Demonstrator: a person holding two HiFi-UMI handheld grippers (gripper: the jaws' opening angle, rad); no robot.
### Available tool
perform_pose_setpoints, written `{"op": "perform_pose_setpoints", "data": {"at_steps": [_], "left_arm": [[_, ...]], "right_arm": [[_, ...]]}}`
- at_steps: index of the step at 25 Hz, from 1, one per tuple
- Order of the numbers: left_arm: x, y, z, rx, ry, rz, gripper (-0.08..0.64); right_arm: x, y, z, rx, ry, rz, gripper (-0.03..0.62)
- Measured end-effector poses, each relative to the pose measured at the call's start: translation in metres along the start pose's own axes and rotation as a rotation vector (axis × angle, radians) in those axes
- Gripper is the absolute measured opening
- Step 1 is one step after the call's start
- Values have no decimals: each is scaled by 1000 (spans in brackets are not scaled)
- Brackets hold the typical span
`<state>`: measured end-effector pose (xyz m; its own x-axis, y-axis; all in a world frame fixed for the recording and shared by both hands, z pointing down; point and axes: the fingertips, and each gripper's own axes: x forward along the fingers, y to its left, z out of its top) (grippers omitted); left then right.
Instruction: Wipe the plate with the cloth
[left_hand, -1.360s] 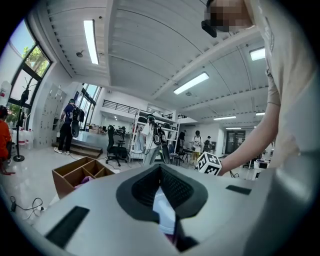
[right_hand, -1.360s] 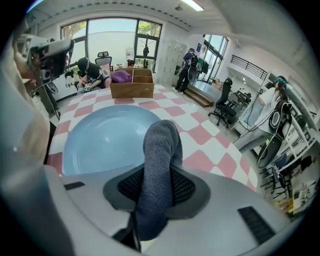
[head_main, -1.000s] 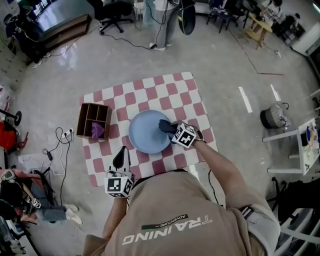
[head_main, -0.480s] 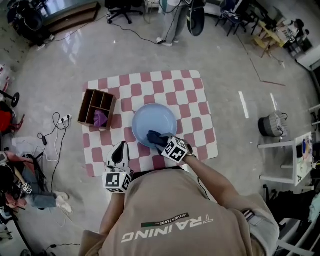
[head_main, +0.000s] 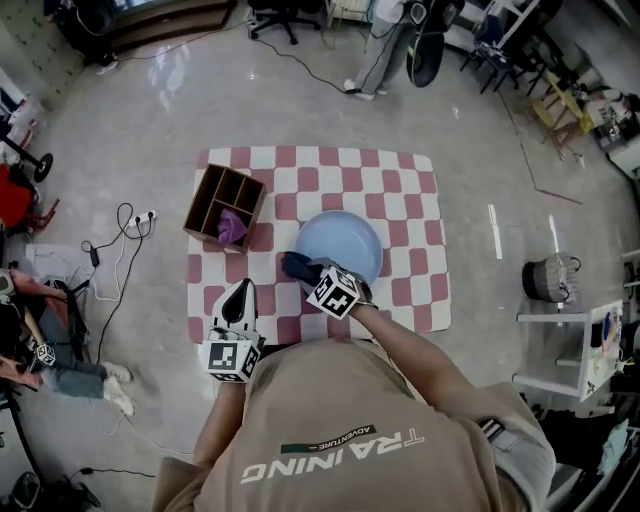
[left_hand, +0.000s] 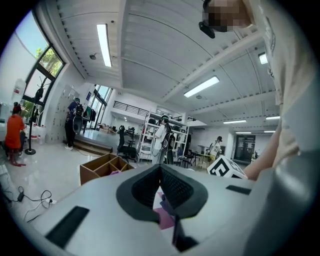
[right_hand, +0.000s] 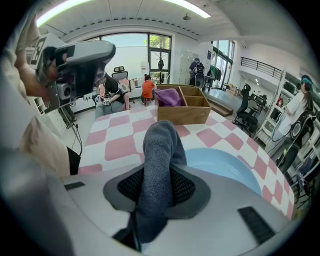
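the right hand-held gripper (right_hand: 159, 186) clamps the grey cloth (right_hand: 160, 145) at the blue plate (head_main: 348, 238) rim; the left hand-held gripper (left_hand: 161, 186) is closed, empty.

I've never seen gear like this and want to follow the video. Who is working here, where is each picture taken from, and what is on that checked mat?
There is no robot here. A person holds a hand-held gripper in each hand. The head view comes from a camera on the person's head, looking down. The other two views come from cameras riding on the grippers, each looking along its own jaws. On the floor lies a pink-and-white checked mat with a blue plate and a wooden divided box holding a purple cloth. The right hand-held gripper is shut on a dark grey cloth at the plate's near left rim. The left hand-held gripper is shut and empty, by the mat's near edge.
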<state>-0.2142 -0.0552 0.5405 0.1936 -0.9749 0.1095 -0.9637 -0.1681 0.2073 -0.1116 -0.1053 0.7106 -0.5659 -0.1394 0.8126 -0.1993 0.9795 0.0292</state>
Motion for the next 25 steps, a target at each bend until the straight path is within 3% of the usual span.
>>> {"op": "perform_pose_setpoints", "data": {"at_steps": [12, 19, 25], "left_arm": [[4, 20, -4, -27, 7, 7, 11], [22, -5, -10, -13, 30, -53, 11], [44, -53, -12, 13, 56, -153, 11]], "right_arm": [[10, -21, 12, -9, 9, -24, 121], [-33, -29, 24, -8, -105, -73, 121], [-90, -49, 9, 46, -183, -182, 121]]}}
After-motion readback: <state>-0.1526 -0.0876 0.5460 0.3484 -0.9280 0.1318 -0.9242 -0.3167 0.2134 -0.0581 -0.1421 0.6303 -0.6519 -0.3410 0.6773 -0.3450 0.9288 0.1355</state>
